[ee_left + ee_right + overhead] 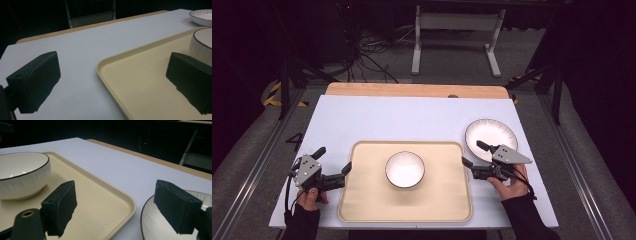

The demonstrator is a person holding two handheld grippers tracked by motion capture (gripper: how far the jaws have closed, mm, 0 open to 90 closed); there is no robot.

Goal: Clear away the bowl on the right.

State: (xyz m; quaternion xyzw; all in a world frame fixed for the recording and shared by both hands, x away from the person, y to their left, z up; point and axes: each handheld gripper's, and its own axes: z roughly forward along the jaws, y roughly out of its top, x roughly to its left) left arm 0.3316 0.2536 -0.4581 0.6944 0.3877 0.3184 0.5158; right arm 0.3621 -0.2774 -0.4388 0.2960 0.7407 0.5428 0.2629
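Note:
A white bowl point(405, 169) with a dark rim sits in the middle of a beige tray point(362, 200). A white plate point(497, 131) with a dark rim lies on the table just right of the tray. My left gripper point(333, 160) stands open at the tray's left edge, one jaw over the tray point(140, 82), the other over the table. My right gripper point(473, 154) is open too, straddling the tray's right edge point(117, 202) and the plate point(155, 225). The bowl point(22, 176) sits to the left in the right gripper view. Nothing is between either pair of jaws.
The white tabletop point(412, 117) has a wooden strip point(417, 90) along its far edge. Beyond it are a white table frame point(457, 35) and cables point(367, 55) on the floor. Metal rails point(257, 165) run along both sides of the table.

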